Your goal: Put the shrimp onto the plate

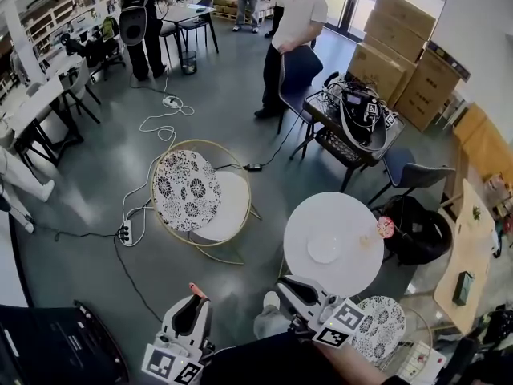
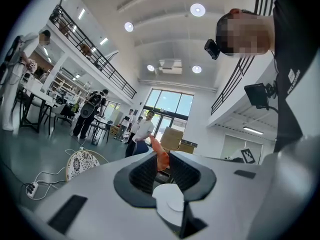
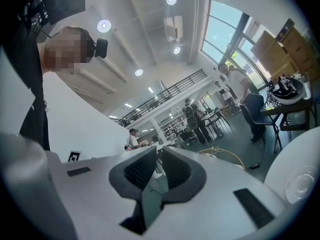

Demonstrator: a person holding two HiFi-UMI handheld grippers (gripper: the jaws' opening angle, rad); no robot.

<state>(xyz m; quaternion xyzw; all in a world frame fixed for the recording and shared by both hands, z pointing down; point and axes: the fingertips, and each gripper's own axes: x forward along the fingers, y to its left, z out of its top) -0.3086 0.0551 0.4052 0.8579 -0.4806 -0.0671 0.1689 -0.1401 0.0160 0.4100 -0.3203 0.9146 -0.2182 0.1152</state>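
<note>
1. While the left claw [image 2: 162,167] grips the orange shrimp [image 2: 159,154] above the floor, the white plate [image 1: 325,248] lies on the round tabletop [image 1: 341,212].
2. The right claw [image 3: 159,157] stands slightly parted, empty.

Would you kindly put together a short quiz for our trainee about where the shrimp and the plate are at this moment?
1. Multiple choice: what holds the shrimp? A. the left gripper. B. the right gripper. C. nothing, it lies loose.
2. True or false: the shrimp already lies on the plate.
3. Fill in the missing word: the plate sits on a round white ____.

Key: 1 A; 2 false; 3 table.
</note>
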